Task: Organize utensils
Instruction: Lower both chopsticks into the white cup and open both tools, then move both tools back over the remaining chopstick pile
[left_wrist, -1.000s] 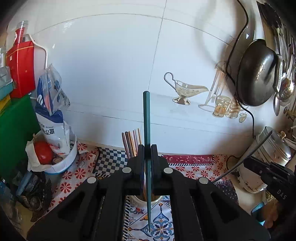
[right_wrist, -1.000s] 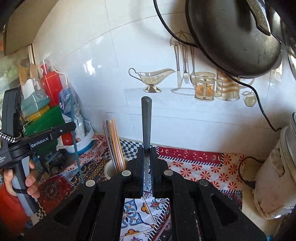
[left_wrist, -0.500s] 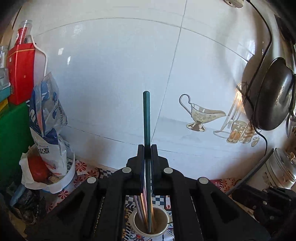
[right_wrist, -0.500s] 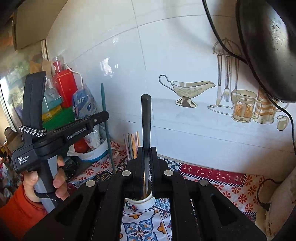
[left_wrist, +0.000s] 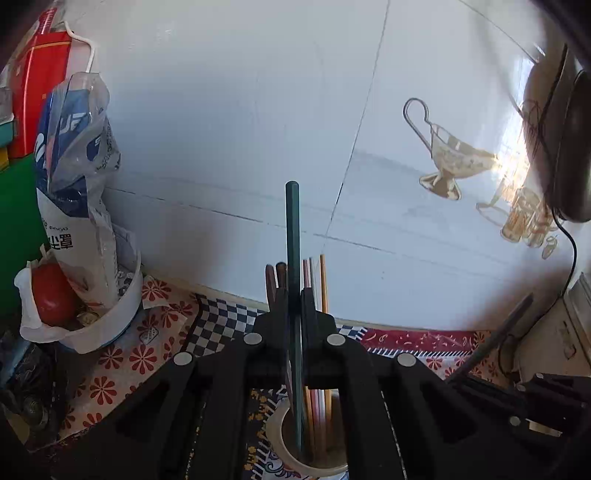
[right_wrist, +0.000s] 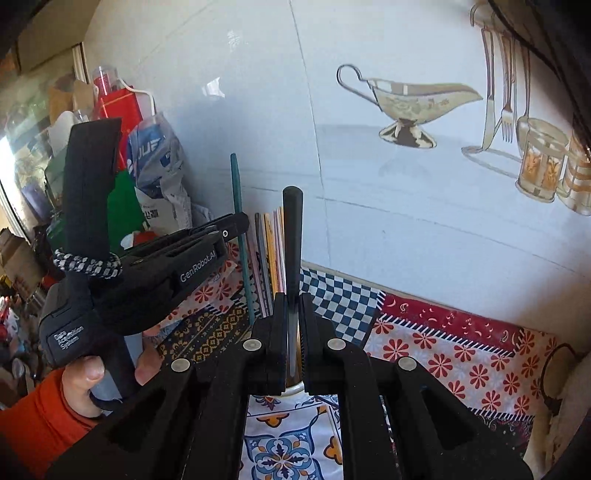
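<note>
While your left gripper (left_wrist: 294, 295) keeps its fingers pinched on the green chopstick (left_wrist: 292, 229), the stick stands upright with its lower end inside the white cup (left_wrist: 275, 439), among the other chopsticks (left_wrist: 314, 273). Your right gripper (right_wrist: 293, 299) pinches the black chopstick (right_wrist: 292, 236) upright, just above the cup's rim (right_wrist: 295, 387). Both work over the patterned cloth (right_wrist: 443, 354) on the table, close to the tiled wall (left_wrist: 229, 122).

We've got bright daylight on the wall (left_wrist: 229, 122), sun glare washing out the print (left_wrist: 513, 166) at right in the left view. Tongs (left_wrist: 294, 306) are near-black silhouettes, soft shadow behind them. Heavy fisheye bend and dark vignette at corners. Left clutter (right_wrist: 33, 206) is overexposed and slightly soft.
</note>
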